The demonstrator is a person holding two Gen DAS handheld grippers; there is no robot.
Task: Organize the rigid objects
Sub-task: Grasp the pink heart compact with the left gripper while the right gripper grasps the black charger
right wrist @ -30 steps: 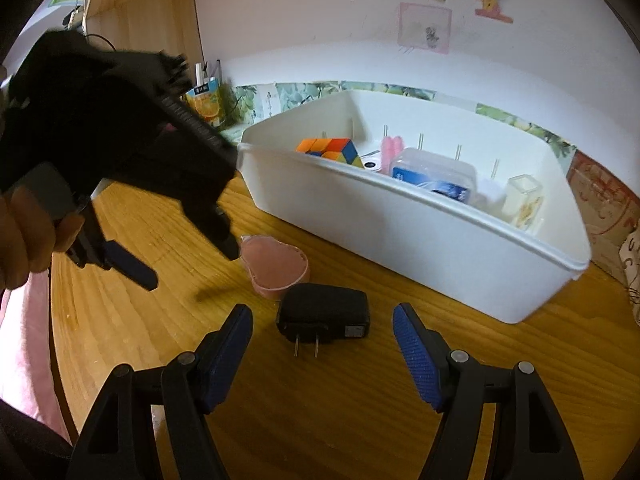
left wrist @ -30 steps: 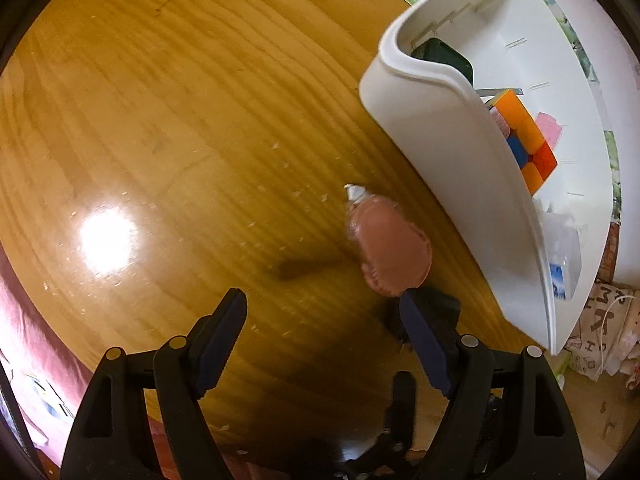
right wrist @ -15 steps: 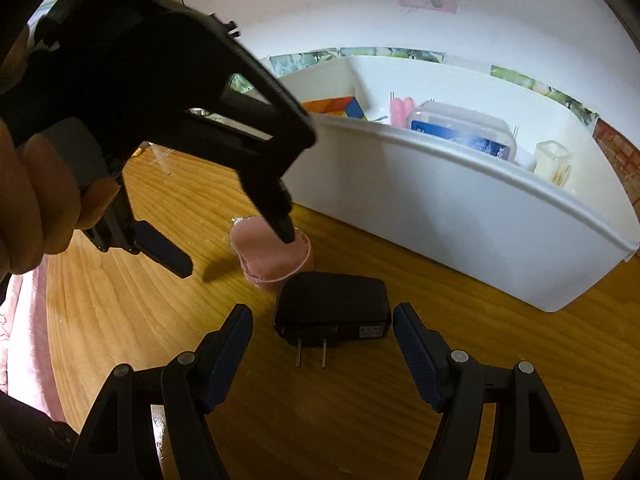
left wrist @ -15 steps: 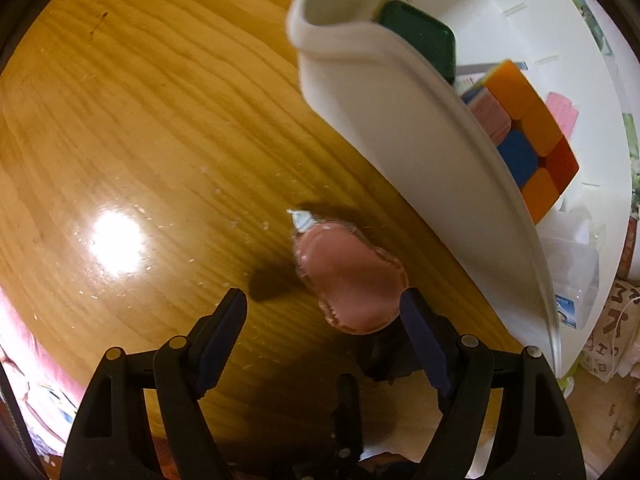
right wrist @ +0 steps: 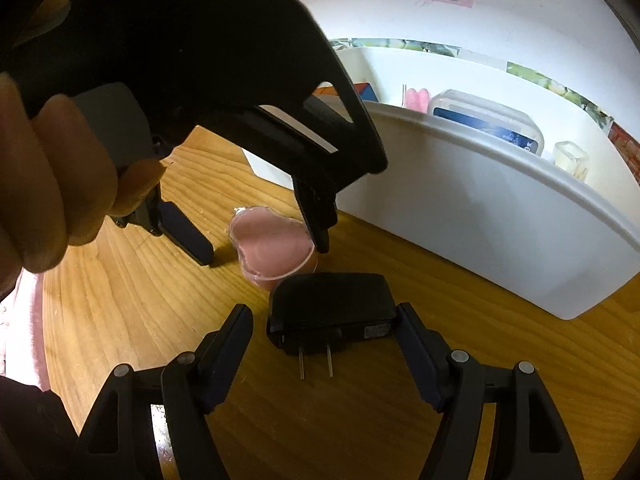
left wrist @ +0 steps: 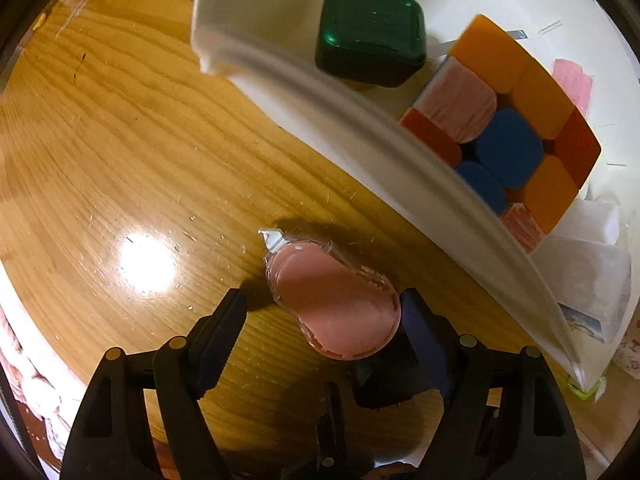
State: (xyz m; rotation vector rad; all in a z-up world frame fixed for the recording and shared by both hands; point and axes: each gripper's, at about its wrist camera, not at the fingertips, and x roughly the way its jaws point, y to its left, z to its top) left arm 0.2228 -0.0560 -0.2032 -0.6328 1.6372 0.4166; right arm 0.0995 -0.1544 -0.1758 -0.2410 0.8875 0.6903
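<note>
A pink heart-shaped sealed cup (left wrist: 336,308) stands on the wooden table (left wrist: 140,140) beside the white bin (left wrist: 360,120). My left gripper (left wrist: 320,312) points steeply down over it, jaws closing with the cup between them. The right pad is at the cup's side and the left pad stands apart from it. A black plug adapter (right wrist: 332,308) lies flat, prongs toward the camera, between the fingers of my open right gripper (right wrist: 324,320). A gap shows at its left pad. The adapter touches the cup (right wrist: 272,248). A hand (right wrist: 60,184) holds the left gripper (right wrist: 260,246).
The bin (right wrist: 480,220) holds a dark green box (left wrist: 372,32), a colour cube (left wrist: 520,120), a clear lidded box (right wrist: 488,124), a small clear container (right wrist: 572,160) and a pink item (right wrist: 416,98). A white wall stands behind it. Bare table lies to the left.
My left gripper has travelled toward the bin and come down around the pink cup. The right gripper has sunk a little, so the adapter now lies between its fingers.
</note>
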